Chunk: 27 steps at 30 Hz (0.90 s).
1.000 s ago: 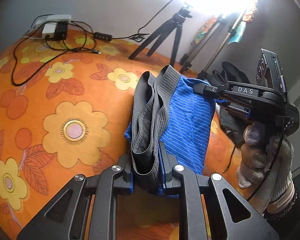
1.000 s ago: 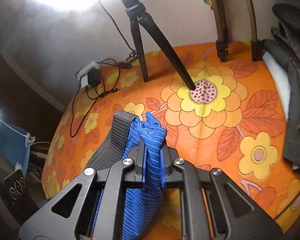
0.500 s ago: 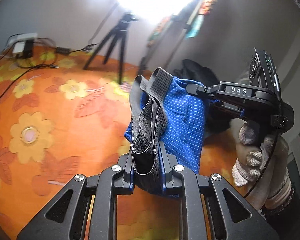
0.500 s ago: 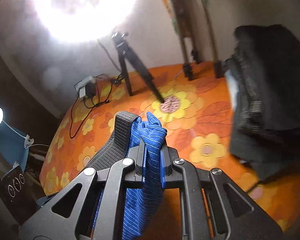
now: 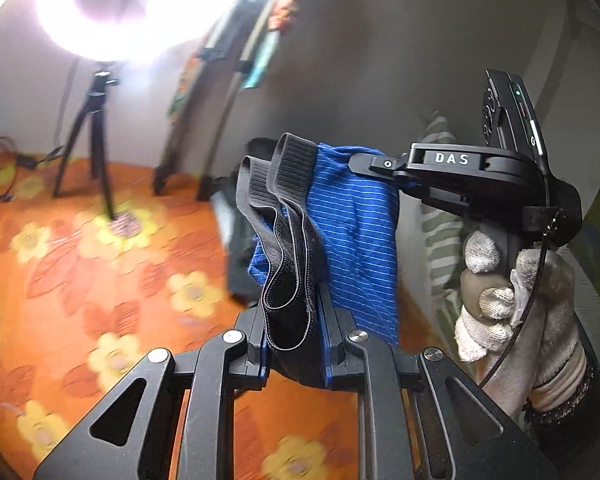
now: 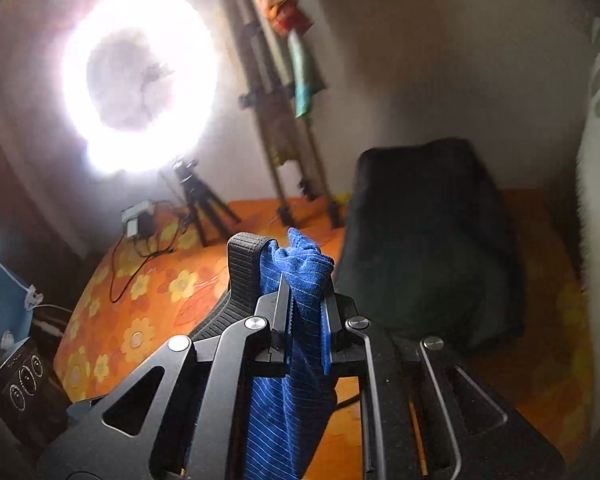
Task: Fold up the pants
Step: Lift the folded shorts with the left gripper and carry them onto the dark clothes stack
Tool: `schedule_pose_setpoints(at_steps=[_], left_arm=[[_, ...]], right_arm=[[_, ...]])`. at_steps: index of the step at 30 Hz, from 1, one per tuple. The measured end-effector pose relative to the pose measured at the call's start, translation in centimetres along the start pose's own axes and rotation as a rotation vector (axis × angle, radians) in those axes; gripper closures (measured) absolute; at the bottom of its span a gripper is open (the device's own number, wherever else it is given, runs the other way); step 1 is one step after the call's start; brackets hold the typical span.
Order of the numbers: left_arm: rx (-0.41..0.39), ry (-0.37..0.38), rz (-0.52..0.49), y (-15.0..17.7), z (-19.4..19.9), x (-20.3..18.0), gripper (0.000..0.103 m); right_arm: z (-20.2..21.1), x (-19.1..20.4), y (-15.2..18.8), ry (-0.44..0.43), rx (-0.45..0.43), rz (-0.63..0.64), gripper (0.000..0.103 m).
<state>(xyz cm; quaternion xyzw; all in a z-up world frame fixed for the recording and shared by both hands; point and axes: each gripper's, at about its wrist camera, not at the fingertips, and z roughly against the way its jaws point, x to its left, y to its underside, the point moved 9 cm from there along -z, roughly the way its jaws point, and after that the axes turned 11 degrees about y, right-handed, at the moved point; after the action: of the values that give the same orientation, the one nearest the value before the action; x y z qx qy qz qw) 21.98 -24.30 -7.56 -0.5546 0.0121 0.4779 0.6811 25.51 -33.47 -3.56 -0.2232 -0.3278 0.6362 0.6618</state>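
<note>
Left gripper (image 5: 296,344): clamped on the grey waistband (image 5: 288,216) of the blue pants (image 5: 356,236).
Right gripper (image 6: 304,312): pinching the same garment's blue edge.
Change: within a second both have swung it off the orange floral cover (image 5: 80,264), toward the dark pile (image 6: 428,236).
Meaning: likely being carried to the stack.
</note>
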Motion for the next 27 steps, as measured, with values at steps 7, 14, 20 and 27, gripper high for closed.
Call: schedule_pose_setpoints(at_steps=[7, 14, 20, 27], left_arm=[[-0.023, 0.03, -0.077, -2.7, -4.9, -3.4, 0.086], [-0.054, 0.026, -0.08, -5.3, -9.8, -3.6, 0.086], [-0.055, 0.006, -0.055, -5.7, -13.6, -2.4, 0.086], [-0.05, -0.027, -0.002, -5.8, -16.1, -0.3, 0.086]], right_arm=[[0.4, -4.3, -4.0, 0.069, -0.052, 0.005, 0.092], [-2.0, -7.3, -8.2, 0.132, -0.094, 0.023, 0.092], [-5.4, -9.5, -10.8, 0.159, -0.103, 0.015, 0.092], [-10.0, -10.1, -12.1, 0.171, -0.079, 0.063, 0.092]])
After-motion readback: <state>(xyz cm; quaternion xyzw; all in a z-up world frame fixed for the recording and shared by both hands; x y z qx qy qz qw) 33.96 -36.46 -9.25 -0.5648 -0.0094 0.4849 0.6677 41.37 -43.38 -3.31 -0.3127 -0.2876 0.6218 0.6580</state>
